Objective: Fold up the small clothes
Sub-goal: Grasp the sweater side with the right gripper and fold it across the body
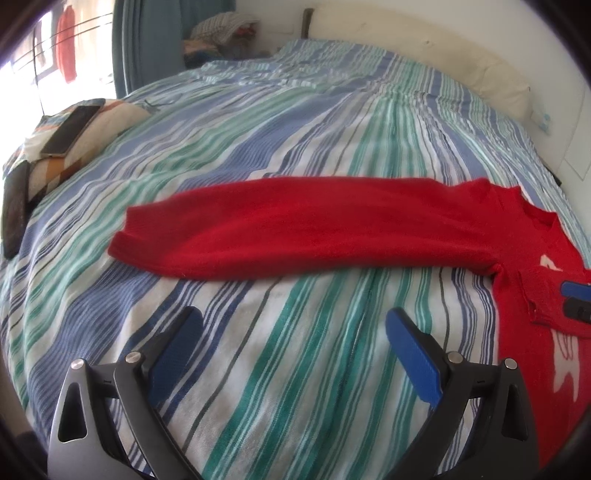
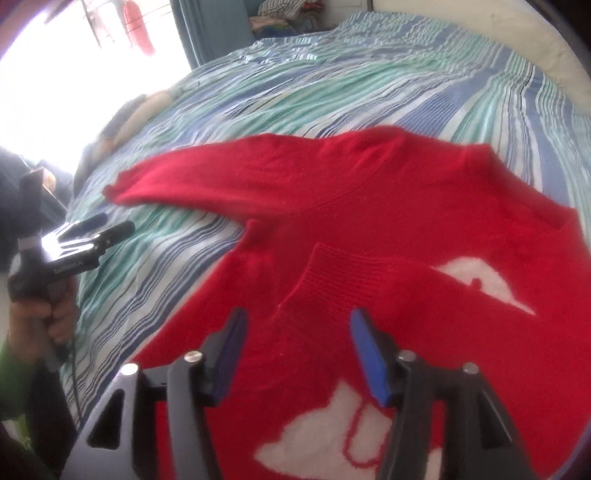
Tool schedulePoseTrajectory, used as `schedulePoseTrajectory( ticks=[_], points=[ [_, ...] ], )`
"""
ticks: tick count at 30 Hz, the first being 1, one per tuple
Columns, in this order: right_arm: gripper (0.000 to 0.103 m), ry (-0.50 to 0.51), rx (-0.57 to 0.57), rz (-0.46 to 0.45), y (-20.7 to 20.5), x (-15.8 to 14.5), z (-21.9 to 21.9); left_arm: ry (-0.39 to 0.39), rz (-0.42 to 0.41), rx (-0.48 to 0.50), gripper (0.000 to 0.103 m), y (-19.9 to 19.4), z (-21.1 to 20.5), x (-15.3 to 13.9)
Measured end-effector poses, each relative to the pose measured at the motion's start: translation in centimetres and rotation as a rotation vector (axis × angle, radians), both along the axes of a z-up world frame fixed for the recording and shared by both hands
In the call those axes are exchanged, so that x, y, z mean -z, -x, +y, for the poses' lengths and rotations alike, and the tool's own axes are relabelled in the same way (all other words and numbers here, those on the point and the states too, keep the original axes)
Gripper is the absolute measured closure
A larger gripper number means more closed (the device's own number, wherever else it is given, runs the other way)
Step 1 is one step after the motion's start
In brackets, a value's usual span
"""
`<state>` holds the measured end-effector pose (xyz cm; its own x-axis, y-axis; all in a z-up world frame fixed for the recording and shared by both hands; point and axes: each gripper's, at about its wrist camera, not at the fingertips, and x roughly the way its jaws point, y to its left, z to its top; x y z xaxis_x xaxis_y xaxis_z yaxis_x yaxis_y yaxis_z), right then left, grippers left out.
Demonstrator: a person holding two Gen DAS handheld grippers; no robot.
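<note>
A small red sweater (image 2: 388, 221) with white patches lies flat on the striped bed (image 1: 258, 129). Its left sleeve (image 1: 288, 225) stretches out to the left. Its other sleeve is folded over the body, ribbed cuff (image 2: 354, 273) on top. My left gripper (image 1: 295, 325) is open and empty over bare sheet in front of the outstretched sleeve; it also shows in the right wrist view (image 2: 99, 225). My right gripper (image 2: 295, 321) is open, its fingers just above the sweater body near the folded cuff, holding nothing. Its tip shows in the left wrist view (image 1: 576, 299).
A patterned pillow (image 1: 110, 118) with a phone (image 1: 72, 125) on it lies at the bed's left edge, a second dark phone (image 1: 14, 210) beside it. A cream pillow (image 1: 495, 81) and wall are at the far right. Piled clothes (image 1: 225, 33) and a curtain are at the back.
</note>
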<state>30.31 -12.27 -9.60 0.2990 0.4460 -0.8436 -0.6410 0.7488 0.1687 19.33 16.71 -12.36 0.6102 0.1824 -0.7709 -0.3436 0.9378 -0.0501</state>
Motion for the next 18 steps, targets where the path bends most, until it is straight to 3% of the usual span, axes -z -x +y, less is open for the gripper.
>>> schedulePoseTrajectory(
  ticks=[3,4,7,9,14,18],
  points=[
    [0.038,-0.226,0.140,-0.003,-0.3,-2.8,-5.8,-0.035,-0.005,0.003,0.003,0.3,-0.1,-0.1],
    [0.031,-0.295,0.216,0.007,-0.5,-3.4,-8.4,-0.037,-0.002,0.004,0.003,0.4,-0.1,-0.1],
    [0.025,-0.413,0.427,0.011,0.8,-4.4,-15.3,-0.020,-0.006,0.012,0.003,0.5,-0.3,-0.3],
    [0.025,-0.389,0.529,-0.027,3.0,-4.2,-19.4,-0.028,-0.017,0.024,0.003,0.7,-0.7,-0.4],
    [0.025,-0.218,0.767,-0.151,10.0,-2.6,-28.5,-0.093,-0.043,0.089,0.003,1.1,-2.7,-0.6],
    [0.025,-0.066,0.945,-0.207,14.1,-1.0,-35.1,-0.097,-0.056,0.134,0.003,1.1,-3.9,-0.5]
  ],
)
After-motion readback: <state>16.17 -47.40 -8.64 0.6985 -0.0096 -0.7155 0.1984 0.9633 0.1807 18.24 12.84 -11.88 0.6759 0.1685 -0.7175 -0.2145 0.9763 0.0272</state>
